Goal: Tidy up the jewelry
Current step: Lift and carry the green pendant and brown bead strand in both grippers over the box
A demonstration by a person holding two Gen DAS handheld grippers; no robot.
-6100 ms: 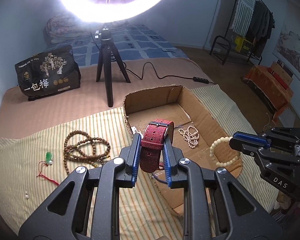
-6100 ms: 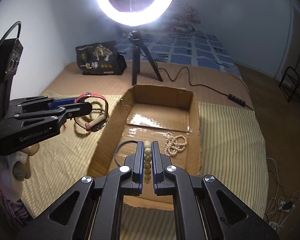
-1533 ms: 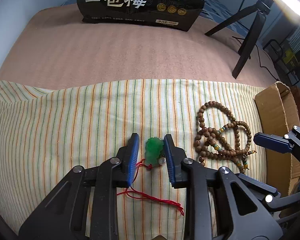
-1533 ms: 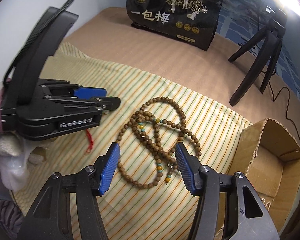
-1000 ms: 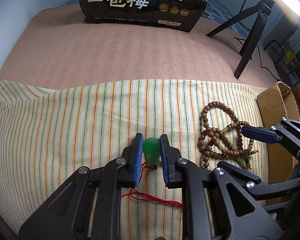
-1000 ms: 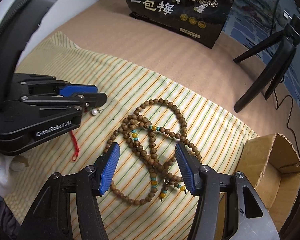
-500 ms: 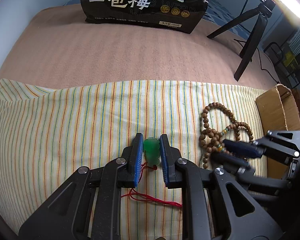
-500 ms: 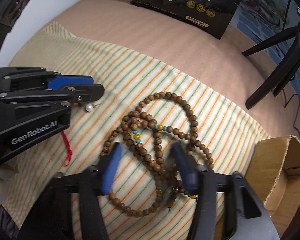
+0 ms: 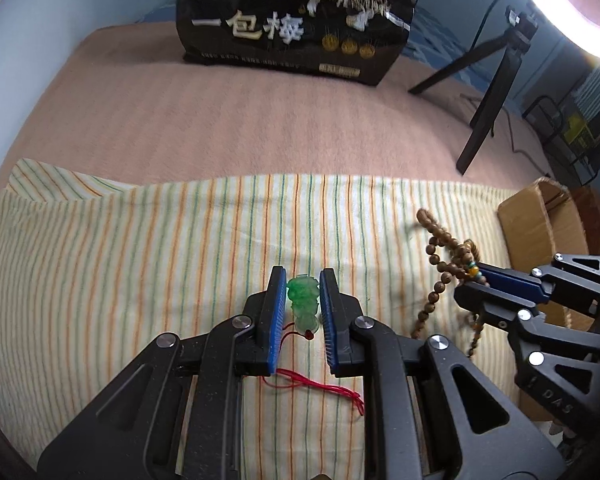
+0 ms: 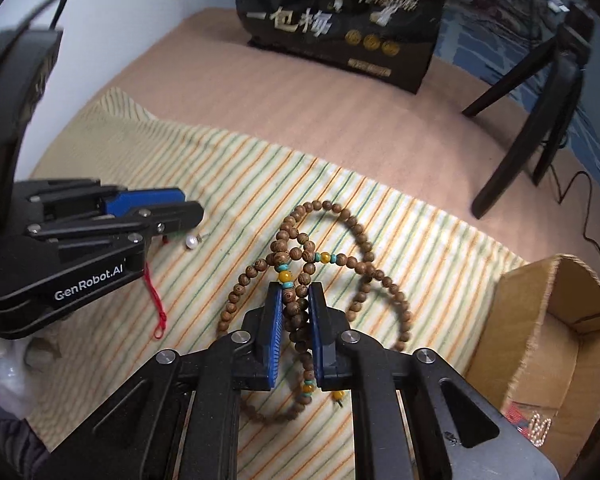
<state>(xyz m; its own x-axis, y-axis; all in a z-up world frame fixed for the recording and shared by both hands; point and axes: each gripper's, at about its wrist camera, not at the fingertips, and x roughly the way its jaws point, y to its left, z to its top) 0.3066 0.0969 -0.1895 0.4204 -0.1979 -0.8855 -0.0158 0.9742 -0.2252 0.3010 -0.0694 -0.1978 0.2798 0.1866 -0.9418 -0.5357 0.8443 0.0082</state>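
Observation:
My left gripper (image 9: pixel 302 280) is shut on a green jade pendant (image 9: pixel 303 299) over the striped cloth (image 9: pixel 140 248); its red cord (image 9: pixel 320 386) trails under the fingers. My right gripper (image 10: pixel 295 292) is shut on a bunch of strands of the brown wooden bead necklace (image 10: pixel 300 256), whose loops hang and spread on the cloth. In the left wrist view the right gripper (image 9: pixel 482 280) holds the beads (image 9: pixel 440 268) partly lifted. The left gripper (image 10: pixel 188 212) shows at the left of the right wrist view, with a small pearl (image 10: pixel 191 242) below its tip.
An open cardboard box (image 10: pixel 552 320) stands at the right edge of the cloth, with a pale bead piece (image 10: pixel 538 432) inside. A black printed bag (image 9: pixel 296 24) stands at the back. A black tripod (image 9: pixel 488 92) with a ring light stands at the back right.
My right gripper has closed on the wooden bead necklace and begun lifting it off the cloth. My left gripper stays shut on the green pendant, nearly still.

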